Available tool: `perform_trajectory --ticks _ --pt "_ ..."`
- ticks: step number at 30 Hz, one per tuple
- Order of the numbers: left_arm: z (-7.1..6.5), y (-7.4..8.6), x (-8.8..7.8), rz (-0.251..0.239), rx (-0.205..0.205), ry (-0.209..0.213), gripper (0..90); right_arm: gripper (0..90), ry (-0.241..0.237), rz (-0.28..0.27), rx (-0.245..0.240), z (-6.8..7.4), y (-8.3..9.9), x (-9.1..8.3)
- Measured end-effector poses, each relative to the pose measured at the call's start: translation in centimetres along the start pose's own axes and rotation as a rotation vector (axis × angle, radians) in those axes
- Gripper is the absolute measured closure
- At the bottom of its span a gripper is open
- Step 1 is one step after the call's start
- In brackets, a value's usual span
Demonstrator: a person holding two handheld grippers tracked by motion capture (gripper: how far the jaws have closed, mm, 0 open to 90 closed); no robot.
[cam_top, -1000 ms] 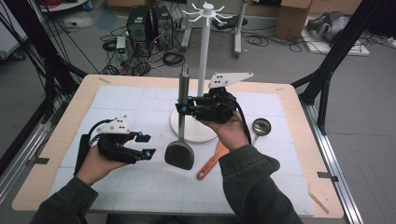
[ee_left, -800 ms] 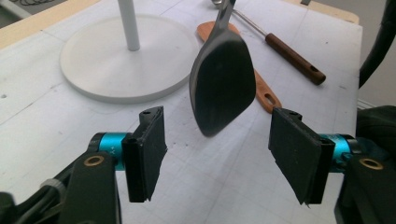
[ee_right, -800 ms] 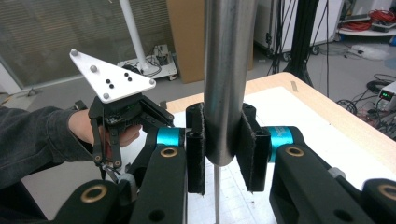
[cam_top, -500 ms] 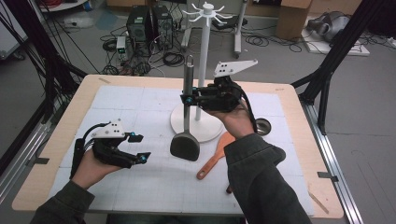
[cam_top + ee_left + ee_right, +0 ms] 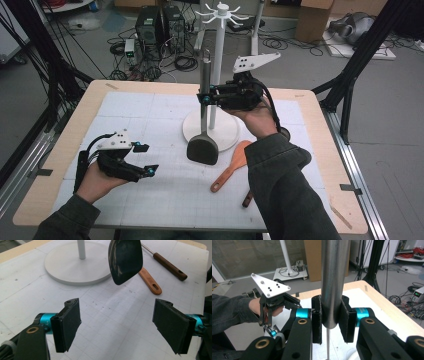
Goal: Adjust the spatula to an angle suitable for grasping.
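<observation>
A spatula with a steel handle (image 5: 204, 75) (image 5: 334, 277) and a black head (image 5: 202, 149) (image 5: 126, 260) hangs upright, its head just above the mat beside the white stand's base (image 5: 227, 131) (image 5: 75, 267). My right gripper (image 5: 204, 97) (image 5: 331, 322) is shut on the steel handle, pads pressed on both sides. My left gripper (image 5: 146, 159) (image 5: 117, 325) is low over the mat at the front left. Its jaws have just been opening and stand wide apart, with nothing between them. The right gripper view catches the left gripper (image 5: 274, 302) farther off.
The stand's white pole (image 5: 218, 50) rises behind the spatula, with hooks at its top. An orange spatula (image 5: 231, 167) (image 5: 149, 281) and a brown-handled tool (image 5: 247, 198) (image 5: 170, 266) lie on the mat near the right sleeve. The wooden table edge (image 5: 40, 200) frames the mat.
The right gripper has risen with the spatula, so the black head now hangs higher by the stand's base. The left gripper's jaws have spread wider; that hand stayed put.
</observation>
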State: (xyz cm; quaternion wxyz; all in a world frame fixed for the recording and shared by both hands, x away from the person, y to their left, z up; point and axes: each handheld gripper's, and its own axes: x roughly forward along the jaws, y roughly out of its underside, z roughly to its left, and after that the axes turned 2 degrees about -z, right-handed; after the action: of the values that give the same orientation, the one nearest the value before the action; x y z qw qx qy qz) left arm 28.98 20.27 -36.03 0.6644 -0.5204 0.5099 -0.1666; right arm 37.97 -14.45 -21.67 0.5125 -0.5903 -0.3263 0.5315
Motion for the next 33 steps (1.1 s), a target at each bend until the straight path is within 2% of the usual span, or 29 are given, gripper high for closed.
perform_trajectory --ticks 2,15,33 --pt "0.1 0.0 0.0 -0.001 -0.003 -0.005 22.5 75.5 -0.001 0.005 0.010 0.0 -0.1 -0.1" --pt "0.3 0.2 -0.1 -0.009 -0.014 -0.016 18.2 75.5 -0.005 0.008 -0.009 -0.8 -1.7 -0.9" --pt "0.4 0.3 -0.1 -0.008 -0.016 -0.024 17.2 75.5 0.001 0.017 -0.022 -1.5 -2.6 -1.9"
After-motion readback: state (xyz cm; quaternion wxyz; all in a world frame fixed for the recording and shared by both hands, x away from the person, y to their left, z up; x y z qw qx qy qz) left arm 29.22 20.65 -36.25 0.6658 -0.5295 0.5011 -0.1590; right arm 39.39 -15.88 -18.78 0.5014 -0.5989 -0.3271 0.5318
